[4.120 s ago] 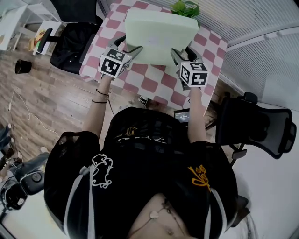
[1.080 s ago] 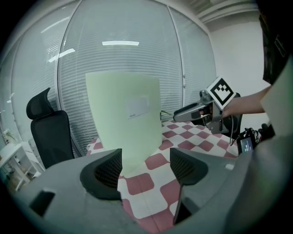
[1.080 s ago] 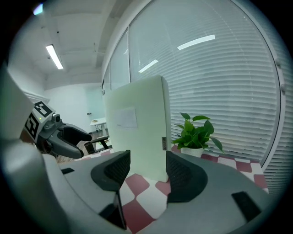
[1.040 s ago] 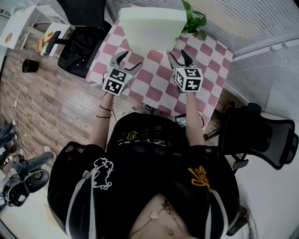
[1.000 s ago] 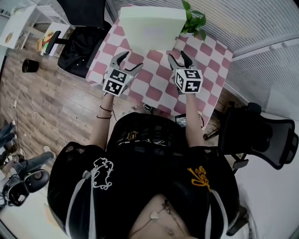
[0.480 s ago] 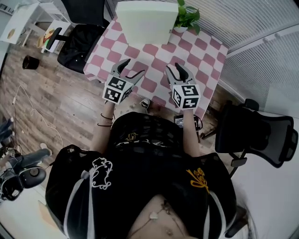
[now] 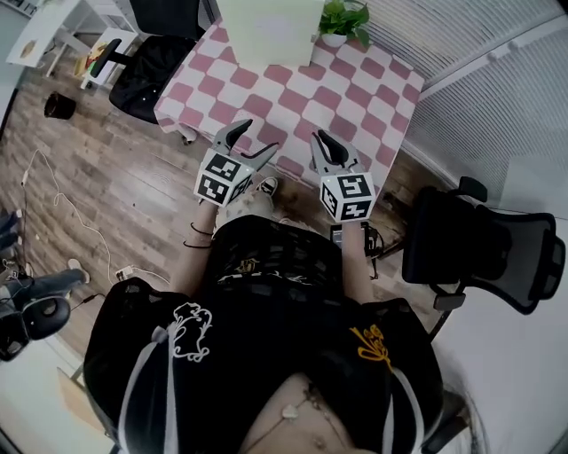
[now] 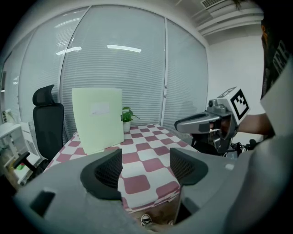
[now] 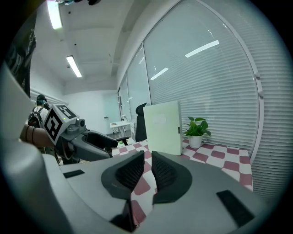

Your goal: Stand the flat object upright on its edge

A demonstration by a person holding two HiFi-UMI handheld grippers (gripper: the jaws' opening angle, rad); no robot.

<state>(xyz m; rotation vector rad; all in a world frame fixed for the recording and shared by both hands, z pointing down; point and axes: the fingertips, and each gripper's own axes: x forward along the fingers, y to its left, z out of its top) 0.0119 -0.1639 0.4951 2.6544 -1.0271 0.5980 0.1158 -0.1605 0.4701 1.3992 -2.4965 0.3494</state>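
Right gripper view shows the right claw [image 9: 147,157] with its pads all but together, only a thin slit between them. They have just been closing, and nothing lies between them. The left claw [image 8: 145,157] stands wide apart and empty, with checked cloth showing through the gap.

Both claws hang side by side at the near edge of the counter [image 7: 355,97]. They are clear of its cloth, and each points along the counter toward its far end.

A pale green board [image 9: 162,127] stands upright on its lower edge at the counter's far end, well apart from both claws. Its broad face is turned toward them, and a faint pale label sits high on that face. A potted plant [image 7: 342,18] stands just beside the board, also at the counter's far end, on the right claw's side.

The counter is covered by a pink-and-white checked cloth. A black chair [image 7: 146,75] stands off the counter's left side, and another chair [image 7: 479,244] stands off its near right corner. Below the counter's near edge a shoe [image 7: 266,186] rests on the wooden floor [image 7: 98,186].
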